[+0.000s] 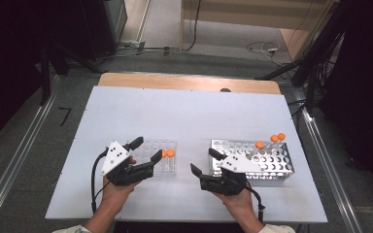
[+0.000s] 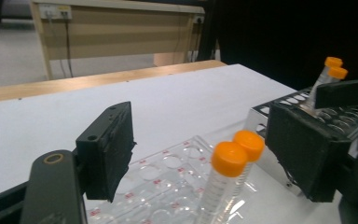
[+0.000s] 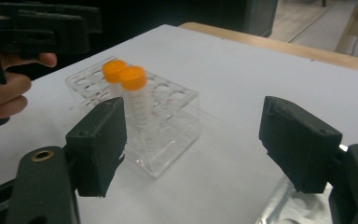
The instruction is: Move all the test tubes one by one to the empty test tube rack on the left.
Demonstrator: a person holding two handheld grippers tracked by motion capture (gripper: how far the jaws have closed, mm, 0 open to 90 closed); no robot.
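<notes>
A clear plastic rack (image 1: 171, 168) stands at the near left of the white table and holds two orange-capped tubes (image 1: 167, 153) upright at its right end. My left gripper (image 1: 146, 149) hovers over that rack, open. In the left gripper view the two tubes (image 2: 229, 159) stand between the spread jaws, and neither pad touches them. My right gripper (image 1: 205, 161) is open and holds nothing, in front of the metal rack (image 1: 279, 167), which carries three orange-capped tubes (image 1: 274, 139). In the right gripper view the clear rack (image 3: 172, 126) and its tubes (image 3: 133, 79) lie ahead of the jaws.
The white table top (image 1: 184, 116) is bare behind both racks, with a wooden strip (image 1: 189, 82) along its far edge. Dark stands and cables line the floor at both sides. The metal rack has many free holes.
</notes>
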